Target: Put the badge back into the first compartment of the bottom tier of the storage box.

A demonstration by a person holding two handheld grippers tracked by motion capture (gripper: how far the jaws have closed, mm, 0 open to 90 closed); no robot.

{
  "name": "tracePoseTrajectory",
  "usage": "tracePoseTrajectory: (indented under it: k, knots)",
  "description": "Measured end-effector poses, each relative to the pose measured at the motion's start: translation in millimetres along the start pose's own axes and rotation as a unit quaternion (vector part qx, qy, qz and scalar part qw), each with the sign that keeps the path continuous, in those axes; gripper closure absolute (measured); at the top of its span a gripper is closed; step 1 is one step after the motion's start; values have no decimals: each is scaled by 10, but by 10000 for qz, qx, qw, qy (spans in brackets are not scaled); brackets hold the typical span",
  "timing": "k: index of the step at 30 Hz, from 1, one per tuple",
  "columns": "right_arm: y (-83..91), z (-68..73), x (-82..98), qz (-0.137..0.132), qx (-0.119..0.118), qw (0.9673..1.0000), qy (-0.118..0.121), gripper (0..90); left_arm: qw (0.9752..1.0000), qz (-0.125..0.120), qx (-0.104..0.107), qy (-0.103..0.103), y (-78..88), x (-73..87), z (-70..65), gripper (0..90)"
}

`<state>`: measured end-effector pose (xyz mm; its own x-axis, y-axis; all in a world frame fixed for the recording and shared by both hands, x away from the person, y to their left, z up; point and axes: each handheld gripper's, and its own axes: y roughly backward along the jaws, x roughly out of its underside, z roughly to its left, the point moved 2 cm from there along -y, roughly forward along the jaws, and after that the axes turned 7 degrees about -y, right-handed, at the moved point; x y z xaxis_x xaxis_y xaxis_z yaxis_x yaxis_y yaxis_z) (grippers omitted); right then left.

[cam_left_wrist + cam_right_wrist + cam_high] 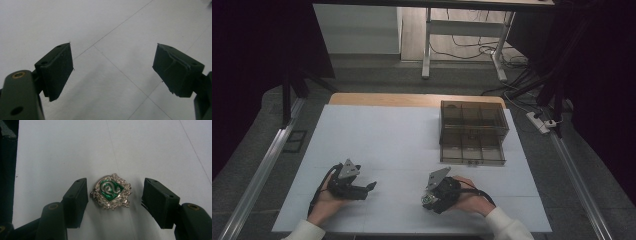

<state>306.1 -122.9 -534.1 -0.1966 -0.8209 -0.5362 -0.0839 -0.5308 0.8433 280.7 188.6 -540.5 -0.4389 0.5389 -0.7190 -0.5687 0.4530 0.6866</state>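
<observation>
I have the right gripper (115, 195) low over the table (377, 135) with its jaws apart on either side of the badge (110, 191), which lies flat, touching neither pad. I judge this the grasp step: next I must close squarely on its edges. The left gripper (112, 67) rests open and empty; the badge bears a silver snake on green, no writing.

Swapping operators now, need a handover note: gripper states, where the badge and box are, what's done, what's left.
Right gripper: open, jaws either side of the silver and green badge, pads not pressing it; badge lies flat on the white table.
Left gripper: open, nothing between the jaws, low over the table.
Clear compartment box: far right of the table, apart from both grippers.
Done: right gripper lined up on the badge.
Left: probably close, lift, carry it to the box.
</observation>
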Motion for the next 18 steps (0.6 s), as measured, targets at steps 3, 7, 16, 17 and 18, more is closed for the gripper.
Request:
tracePoseTrajectory:
  k: [3,7,16,17,18]
  knots:
    - [0,6,-12,59,1,10000,-57,411,10000,-5,-11,-3,2,-2,-4,165]
    - [13,57,-39,160,13,9999,42,535,10000,-34,-18,48,8,4,7,165]
    - [34,80,-74,238,15,9997,98,581,10000,-13,-19,23,11,11,15,165]
    - [58,85,-82,134,36,9999,65,657,10000,-16,-25,30,15,13,17,165]
    - [86,79,-96,78,1,10000,48,681,10000,-33,-30,48,15,14,18,165]
